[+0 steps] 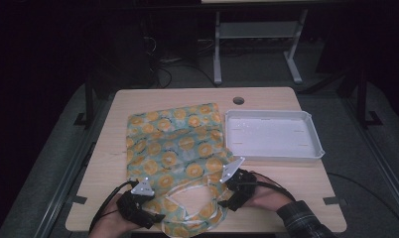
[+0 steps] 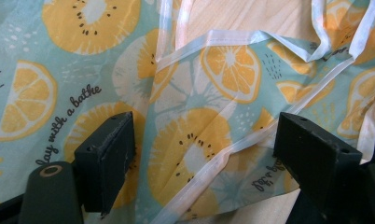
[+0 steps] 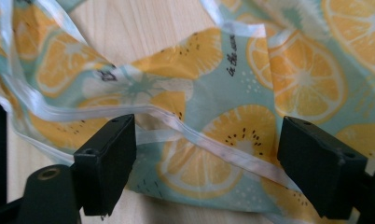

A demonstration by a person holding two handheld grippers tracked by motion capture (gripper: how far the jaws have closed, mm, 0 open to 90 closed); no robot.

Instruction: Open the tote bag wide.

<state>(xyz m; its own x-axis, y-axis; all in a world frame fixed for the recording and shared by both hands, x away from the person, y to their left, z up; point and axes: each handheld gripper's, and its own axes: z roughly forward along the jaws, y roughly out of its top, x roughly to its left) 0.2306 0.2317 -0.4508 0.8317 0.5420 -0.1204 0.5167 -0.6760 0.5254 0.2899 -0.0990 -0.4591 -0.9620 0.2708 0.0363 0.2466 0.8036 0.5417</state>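
A pale teal cloth (image 1: 177,148) printed with orange slices and edged in white tape lies spread on the wooden table (image 1: 103,163), its near end rumpled into loops of white strap (image 1: 187,191). My left gripper (image 1: 155,214) rests at the cloth's near left corner. In the left gripper view its jaws (image 2: 206,140) stand wide apart, with the cloth (image 2: 195,93) and a white strap lying between them, not pinched. My right gripper (image 1: 221,199) sits at the near right corner, also open (image 3: 206,144) over a taped hem of the cloth (image 3: 223,88).
A white rectangular tray (image 1: 274,157) stands at the right of the table beside the cloth. A round cable hole (image 1: 238,100) is near the far edge. Bare wood shows left of the cloth and in front of the tray. Table legs stand on the dark floor beyond.
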